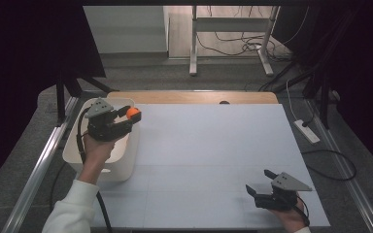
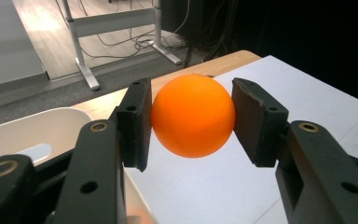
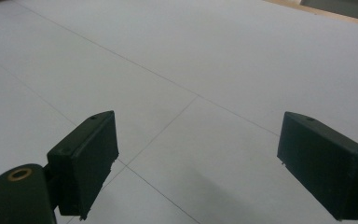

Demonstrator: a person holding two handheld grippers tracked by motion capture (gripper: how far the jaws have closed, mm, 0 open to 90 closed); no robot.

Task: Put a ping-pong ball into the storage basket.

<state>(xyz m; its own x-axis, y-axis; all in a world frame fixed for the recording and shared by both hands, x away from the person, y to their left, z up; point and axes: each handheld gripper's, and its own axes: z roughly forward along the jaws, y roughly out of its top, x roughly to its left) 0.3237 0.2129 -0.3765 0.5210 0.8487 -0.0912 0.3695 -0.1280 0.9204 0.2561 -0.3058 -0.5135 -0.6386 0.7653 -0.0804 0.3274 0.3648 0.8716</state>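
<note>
An orange ball [image 2: 192, 115] is pinched between the two black pads of my left gripper [image 2: 191, 121]. From above, that left gripper [image 1: 130, 116] holds the orange ball [image 1: 133, 114] in the air over the right rim of a white bin [image 1: 121, 167] at the table's left. My right gripper [image 1: 260, 183] rests low at the near right of the white table top [image 1: 213, 145], jaws spread wide. In the right gripper view nothing lies between its fingers [image 3: 86, 158], just bare white surface.
The white bin [image 2: 32, 128] sits at the table's left edge. A wooden strip [image 1: 194, 97] borders the far side of the table. Beyond it stand a desk frame [image 1: 230, 29] and floor cables. Metal rails run along both sides.
</note>
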